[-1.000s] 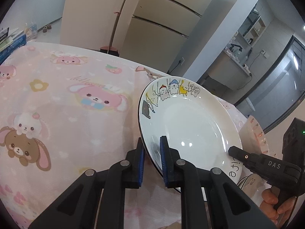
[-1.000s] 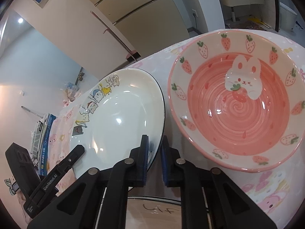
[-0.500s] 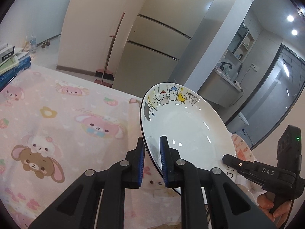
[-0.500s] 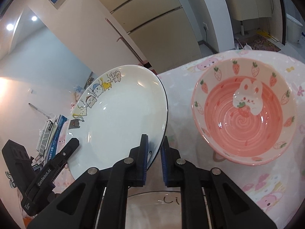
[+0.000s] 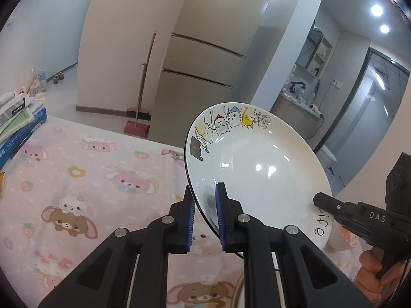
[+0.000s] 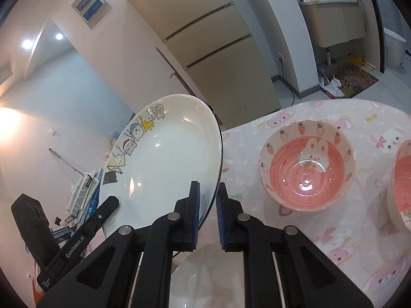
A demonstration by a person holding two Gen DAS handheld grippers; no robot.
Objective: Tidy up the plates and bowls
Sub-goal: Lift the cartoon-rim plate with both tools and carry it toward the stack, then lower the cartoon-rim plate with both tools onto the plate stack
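Both grippers, left gripper [image 5: 204, 213] and right gripper [image 6: 207, 211], are black with blue ribbed pads (silver screws at the joints).

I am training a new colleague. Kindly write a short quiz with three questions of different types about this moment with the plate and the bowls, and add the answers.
1. True or false: only one gripper holds the white cartoon plate.
2. Multiple choice: the plate is (A) flat on the tablecloth, (B) lifted off it and tilted, (C) inside a bowl.
3. Short answer: what picture is inside the pink strawberry bowl?

Key
1. False: the left gripper and the right gripper each clamp its rim, on opposite sides.
2. B.
3. A white rabbit with a strawberry.
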